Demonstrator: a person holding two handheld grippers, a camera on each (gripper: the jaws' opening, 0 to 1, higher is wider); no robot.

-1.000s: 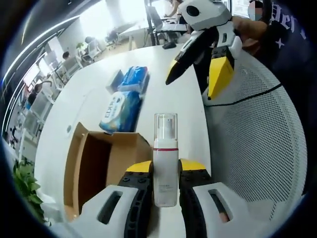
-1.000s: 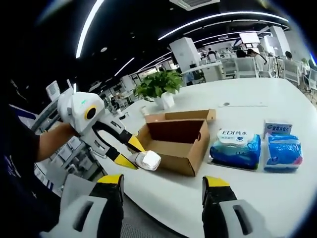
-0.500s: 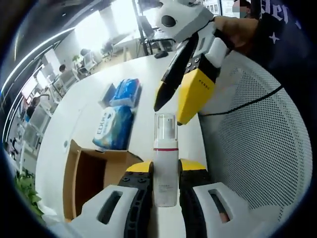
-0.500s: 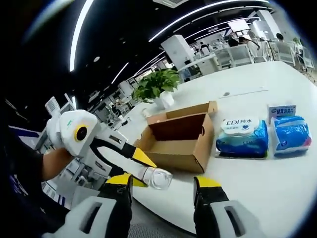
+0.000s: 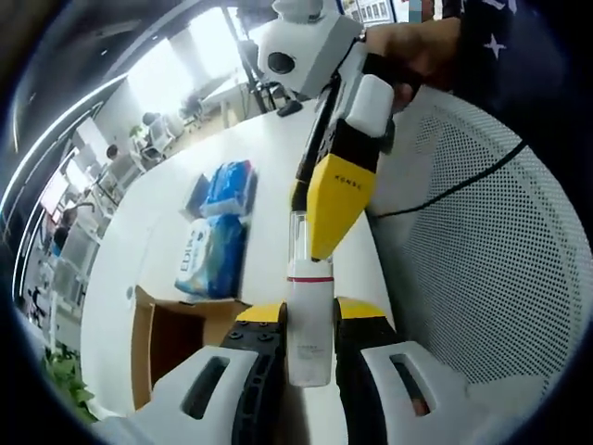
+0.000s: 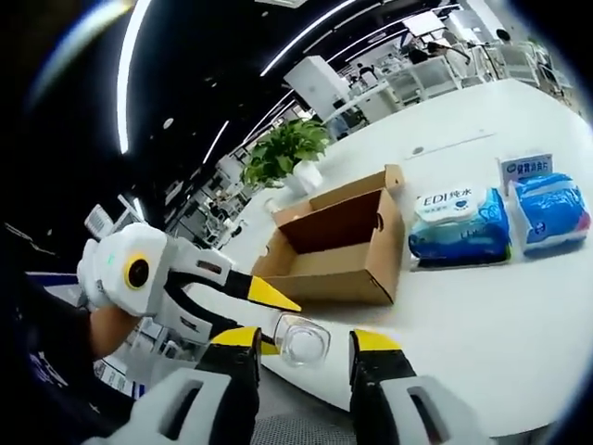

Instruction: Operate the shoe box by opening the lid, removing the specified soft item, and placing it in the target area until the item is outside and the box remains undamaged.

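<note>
Two claws met at the bottle [image 5: 309, 320]: left claw [image 5: 309, 324] clamped it, right claw [image 6: 304, 341] apart around its cap, needing a centred squeeze.

Bright overhead strip lights [image 6: 139, 56]; glare whitens the table [image 5: 278, 158] beyond them. Strong fisheye bending at edges; distant office soft.

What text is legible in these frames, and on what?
"EDI" plus Chinese characters too blurred to read: wipes pack beside the open cardboard box.
Chinese print on the small box behind the blue pack: too small to read.
Small lettering on the right gripper's yellow fingers: blurred.
Print on the pump bottle: unreadable.
</note>
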